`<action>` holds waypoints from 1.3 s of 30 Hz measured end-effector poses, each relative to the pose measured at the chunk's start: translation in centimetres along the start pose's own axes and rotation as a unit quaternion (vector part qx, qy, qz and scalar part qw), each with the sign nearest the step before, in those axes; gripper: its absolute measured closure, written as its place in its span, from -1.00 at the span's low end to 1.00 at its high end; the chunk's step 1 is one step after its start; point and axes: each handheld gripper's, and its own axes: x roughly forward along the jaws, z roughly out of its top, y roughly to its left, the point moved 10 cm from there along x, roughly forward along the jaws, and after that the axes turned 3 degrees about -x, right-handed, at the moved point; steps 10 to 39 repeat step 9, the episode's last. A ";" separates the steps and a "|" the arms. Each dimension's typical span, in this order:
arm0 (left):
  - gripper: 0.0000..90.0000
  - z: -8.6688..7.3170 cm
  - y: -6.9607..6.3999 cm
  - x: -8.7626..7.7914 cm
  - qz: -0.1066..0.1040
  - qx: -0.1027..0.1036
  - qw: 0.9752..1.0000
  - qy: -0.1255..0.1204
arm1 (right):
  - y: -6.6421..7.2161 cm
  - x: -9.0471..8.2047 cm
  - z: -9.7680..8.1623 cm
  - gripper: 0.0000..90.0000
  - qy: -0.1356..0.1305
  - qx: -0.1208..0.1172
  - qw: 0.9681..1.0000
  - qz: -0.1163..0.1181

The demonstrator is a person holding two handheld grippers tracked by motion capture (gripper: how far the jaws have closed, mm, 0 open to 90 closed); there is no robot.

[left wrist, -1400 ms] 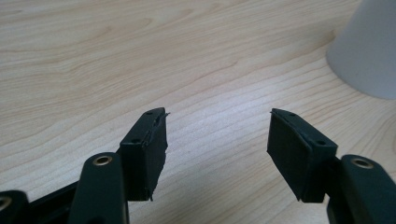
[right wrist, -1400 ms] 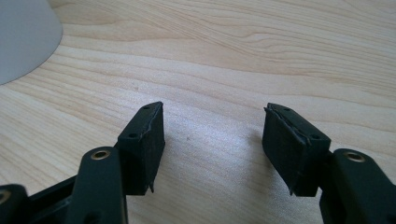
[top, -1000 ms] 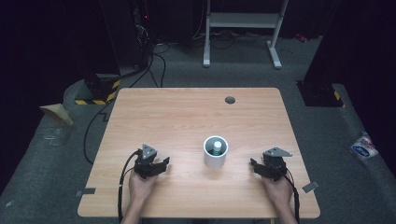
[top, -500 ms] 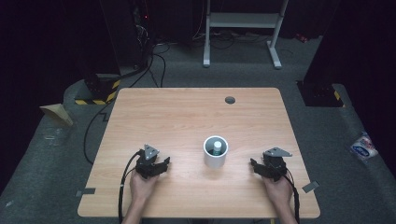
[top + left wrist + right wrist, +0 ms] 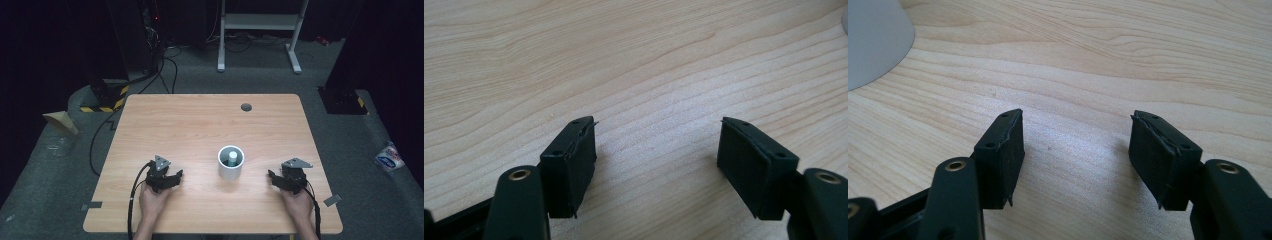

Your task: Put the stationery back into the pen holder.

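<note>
Hand-held gripper on the left (image 5: 174, 176) rests on the table (image 5: 200, 125) at about 7 o'clock from the table's middle, its jaws spread with bare wood between them; they have just been opening wider. In the left gripper view (image 5: 656, 150) both black pads (image 5: 571, 160) stand well apart over the grain, grasping nothing. Right hand-held gripper (image 5: 272, 176) lies at about 5 o'clock, jaws likewise released and empty, as the right gripper view (image 5: 1075, 145) shows. Each is held by a hand (image 5: 152, 202) coming in from the near edge. Between the two, slightly farther in, stands a white cup (image 5: 231, 162), upright, with a small bottle (image 5: 232, 158) inside it. Toward 12 o'clock, near the far edge, sits a dark round grommet (image 5: 246, 107).
</note>
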 end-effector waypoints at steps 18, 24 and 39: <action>-0.30 0.0 0.0 0.0 0.000 -0.001 1.000 0.000 | 0.0 0.0 0.0 -0.14 0.000 0.001 1.000 0.000; -0.30 0.0 0.0 0.0 0.000 -0.001 1.000 0.000 | 0.0 0.0 0.0 -0.14 0.000 0.001 1.000 0.000; -0.30 0.0 0.0 0.0 0.000 -0.001 1.000 0.000 | 0.0 0.0 0.0 -0.14 0.000 0.001 1.000 0.000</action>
